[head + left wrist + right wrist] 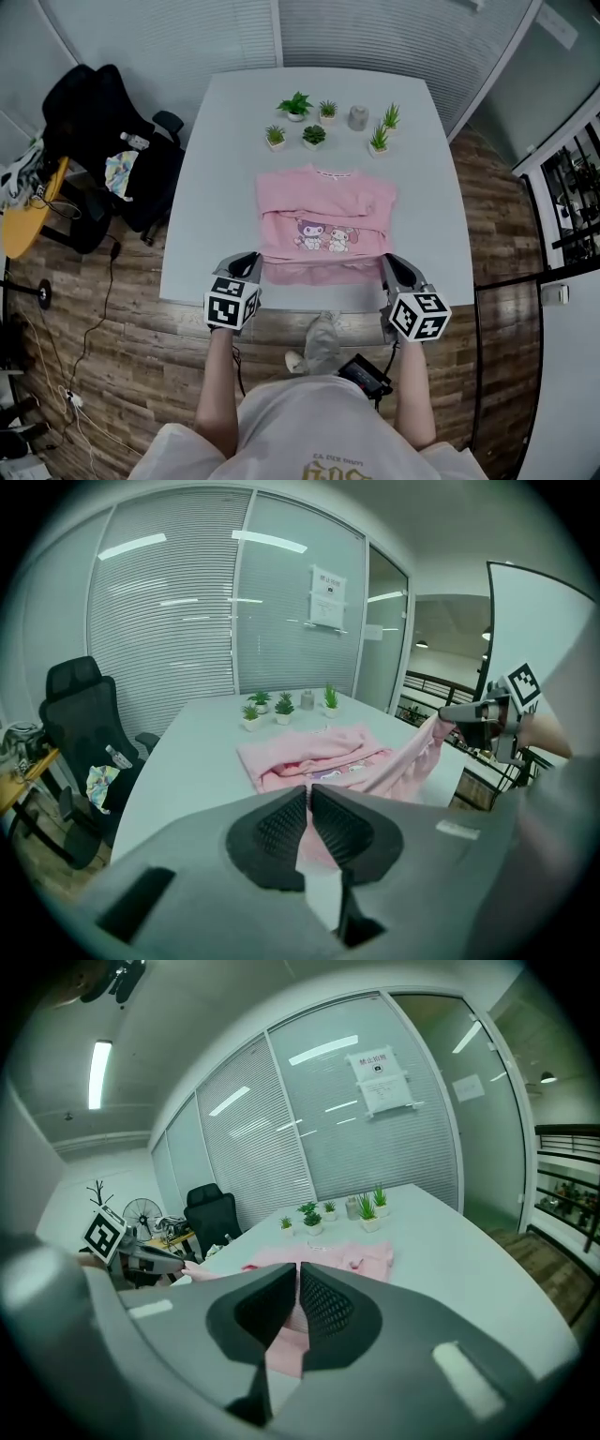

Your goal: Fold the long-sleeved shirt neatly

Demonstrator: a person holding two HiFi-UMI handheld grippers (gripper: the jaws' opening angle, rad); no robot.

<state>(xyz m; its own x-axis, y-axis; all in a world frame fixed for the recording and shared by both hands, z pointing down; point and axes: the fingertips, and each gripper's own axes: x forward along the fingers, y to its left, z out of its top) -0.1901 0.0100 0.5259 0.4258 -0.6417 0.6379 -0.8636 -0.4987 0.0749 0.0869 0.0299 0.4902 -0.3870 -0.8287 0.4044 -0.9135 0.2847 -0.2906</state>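
Observation:
The pink long-sleeved shirt (323,216) lies on the white table (216,187) with its sleeves folded across the cartoon print. Its bottom hem is lifted at the near table edge. My left gripper (249,266) is shut on the hem's left corner and my right gripper (390,270) on its right corner. In the left gripper view, pink cloth runs from between the shut jaws (308,808) across to the right gripper (466,713), with the shirt (309,752) beyond. In the right gripper view, pink cloth (347,1258) sits in the shut jaws (297,1283), and the left gripper (141,1262) holds the other corner.
Several small potted plants (314,117) and a grey pot (358,117) stand at the table's far end, just beyond the collar. A black office chair (103,141) stands left of the table. Glass walls with blinds close off the back; wooden floor surrounds the table.

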